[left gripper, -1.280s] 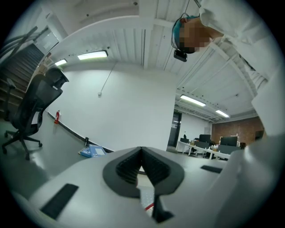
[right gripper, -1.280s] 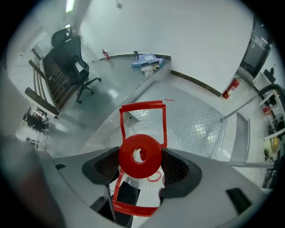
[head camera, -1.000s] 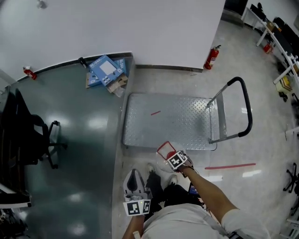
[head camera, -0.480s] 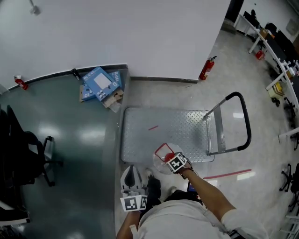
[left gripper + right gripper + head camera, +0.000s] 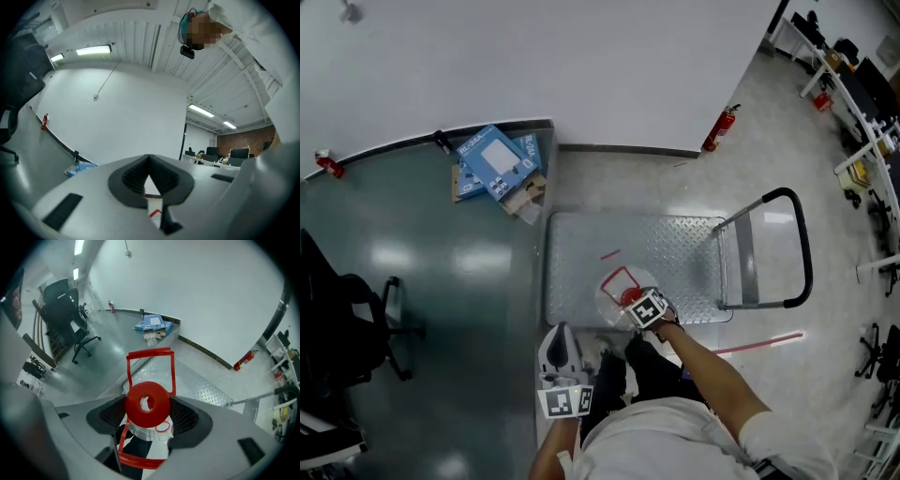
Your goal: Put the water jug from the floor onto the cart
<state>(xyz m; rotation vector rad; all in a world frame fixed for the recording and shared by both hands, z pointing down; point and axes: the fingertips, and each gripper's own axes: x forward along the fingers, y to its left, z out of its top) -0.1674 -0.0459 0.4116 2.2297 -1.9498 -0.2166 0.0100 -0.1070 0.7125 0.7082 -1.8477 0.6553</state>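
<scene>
A clear water jug (image 5: 617, 289) with a red cap (image 5: 147, 403) and a red carrying frame (image 5: 151, 367) hangs over the near edge of the cart. My right gripper (image 5: 633, 300) is shut on the jug's neck, with the cap squeezed between its two dark pads (image 5: 185, 416). The cart (image 5: 675, 248) is a flat checker-plate deck with a black push handle (image 5: 797, 248) at its right end. My left gripper (image 5: 561, 354) is held low beside the person's legs, shut with nothing in it (image 5: 150, 180).
Blue cardboard boxes (image 5: 492, 159) lie against the white wall beyond the cart's far left corner. A red fire extinguisher (image 5: 717, 129) stands by the wall. A black office chair (image 5: 347, 319) is on the dark green floor at left. Red tape (image 5: 759, 342) marks the floor at right.
My right gripper has carried the jug forward from the floor in front of the cart to above the deck's near edge. The left gripper has stayed low and shut.
</scene>
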